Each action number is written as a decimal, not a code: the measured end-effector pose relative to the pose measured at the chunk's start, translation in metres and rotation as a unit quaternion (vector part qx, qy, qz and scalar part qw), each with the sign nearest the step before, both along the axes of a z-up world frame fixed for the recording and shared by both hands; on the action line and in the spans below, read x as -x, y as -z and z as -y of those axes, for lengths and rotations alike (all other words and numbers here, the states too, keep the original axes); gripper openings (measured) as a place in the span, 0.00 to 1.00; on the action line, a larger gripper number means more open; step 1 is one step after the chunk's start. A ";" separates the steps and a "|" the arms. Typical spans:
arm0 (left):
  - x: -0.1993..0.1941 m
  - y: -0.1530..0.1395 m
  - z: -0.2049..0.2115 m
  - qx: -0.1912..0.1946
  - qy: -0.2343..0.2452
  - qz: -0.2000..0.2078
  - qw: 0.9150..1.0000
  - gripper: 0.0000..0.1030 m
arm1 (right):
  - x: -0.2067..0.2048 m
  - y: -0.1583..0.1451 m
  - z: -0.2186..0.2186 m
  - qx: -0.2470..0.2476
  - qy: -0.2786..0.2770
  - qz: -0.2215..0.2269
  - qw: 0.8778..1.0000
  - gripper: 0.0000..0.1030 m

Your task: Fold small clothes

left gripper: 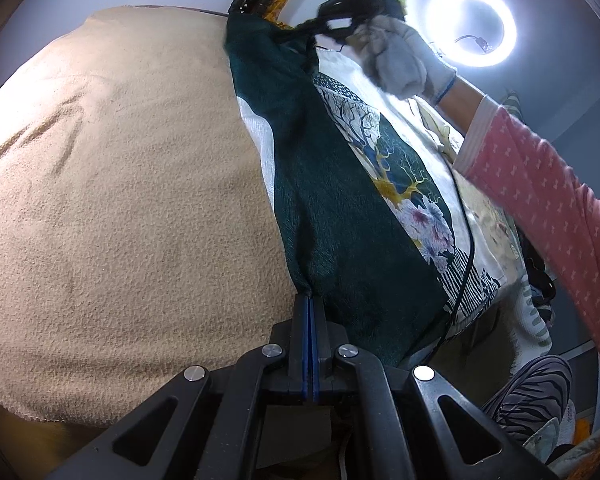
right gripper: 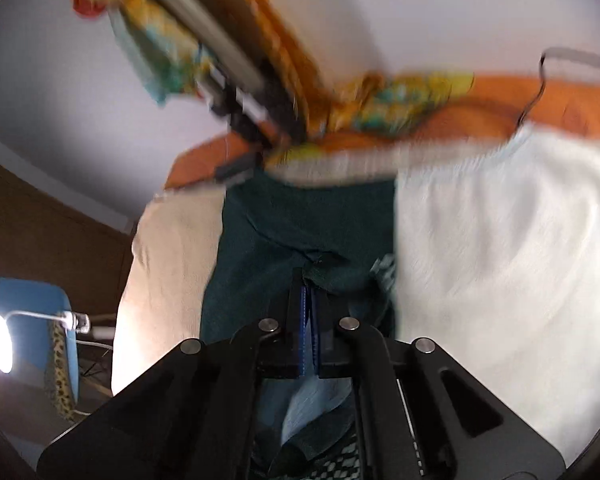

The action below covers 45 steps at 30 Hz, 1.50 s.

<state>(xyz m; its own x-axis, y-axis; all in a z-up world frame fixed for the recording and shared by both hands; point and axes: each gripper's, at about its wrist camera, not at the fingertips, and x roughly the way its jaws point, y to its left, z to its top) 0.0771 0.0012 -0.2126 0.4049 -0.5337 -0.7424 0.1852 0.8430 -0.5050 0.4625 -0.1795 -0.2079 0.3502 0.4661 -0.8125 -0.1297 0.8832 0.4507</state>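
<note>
A dark green garment (left gripper: 332,208) with a white printed panel of trees and flowers is held stretched above a tan towel (left gripper: 120,180). My left gripper (left gripper: 310,300) is shut on its near edge. My right gripper (left gripper: 340,20), held by a gloved hand (left gripper: 404,56), pinches the far edge. In the blurred right wrist view the right gripper (right gripper: 310,284) is shut on the green garment (right gripper: 300,232), which hangs down over the tan towel (right gripper: 168,260).
A ring light (left gripper: 471,26) glows at the upper right. A pink sleeve (left gripper: 540,200) crosses the right side. Patterned clothes (left gripper: 536,400) lie at the lower right. A white cloth (right gripper: 500,260), an orange surface (right gripper: 500,108) and a lamp (right gripper: 0,342) also show.
</note>
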 end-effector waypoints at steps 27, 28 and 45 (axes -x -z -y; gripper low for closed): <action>0.021 -0.034 -0.023 0.043 -0.011 0.029 0.999 0.38 | 0.317 -0.047 0.080 -0.084 -0.053 -0.057 0.993 0.48; 0.022 -0.032 -0.026 0.046 -0.018 0.021 0.999 0.39 | 0.335 -0.042 0.078 -0.078 -0.054 -0.061 0.994 0.48; 0.035 0.004 -0.011 0.106 -0.028 -0.065 0.992 0.10 | 0.444 0.013 0.032 -0.037 -0.088 -0.050 0.994 0.05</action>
